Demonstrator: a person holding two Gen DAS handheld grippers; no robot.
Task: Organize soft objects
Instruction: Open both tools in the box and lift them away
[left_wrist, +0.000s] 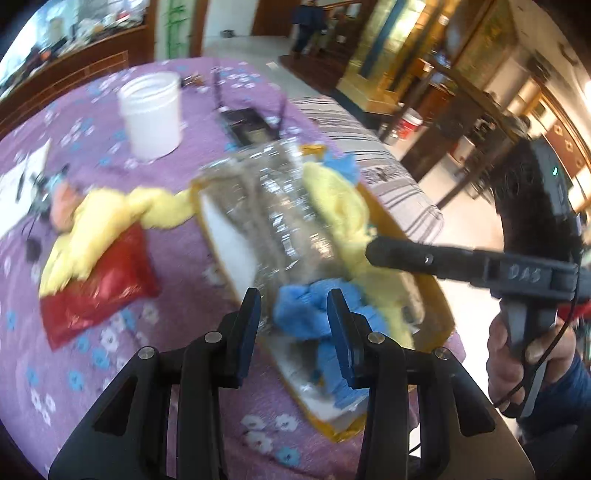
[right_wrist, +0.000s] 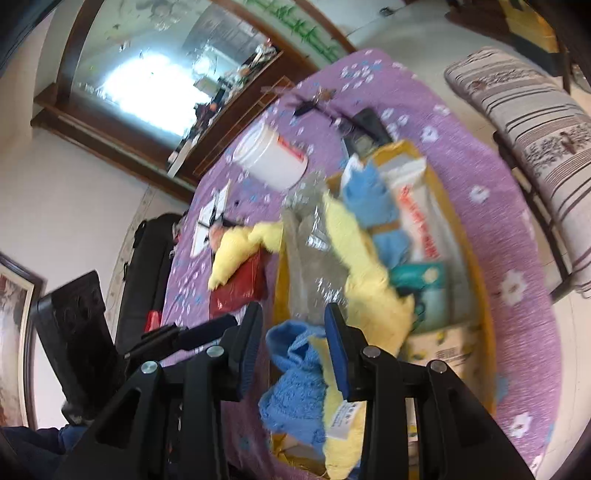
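A yellow cardboard box (left_wrist: 439, 295) on the purple flowered table (left_wrist: 110, 369) holds yellow and blue fluffy cloths and a clear crinkled plastic bag (left_wrist: 273, 206). A blue cloth (left_wrist: 303, 310) lies at the box's near end, just beyond my open left gripper (left_wrist: 293, 314). A yellow cloth (left_wrist: 343, 199) drapes over the box. Another yellow cloth (left_wrist: 92, 229) lies on the table over a red pouch (left_wrist: 96, 291). My right gripper (right_wrist: 293, 332) is open above the blue cloth (right_wrist: 295, 387) and yellow cloth (right_wrist: 362, 280); it also shows in the left wrist view (left_wrist: 373, 251).
A white plastic jar (left_wrist: 151, 114) stands at the back of the table, with a black device (left_wrist: 247, 125) beside it. Papers and small items lie at the left edge (left_wrist: 26, 181). A striped cushion (left_wrist: 380, 162) sits beyond the table. The box also holds packets (right_wrist: 417, 218).
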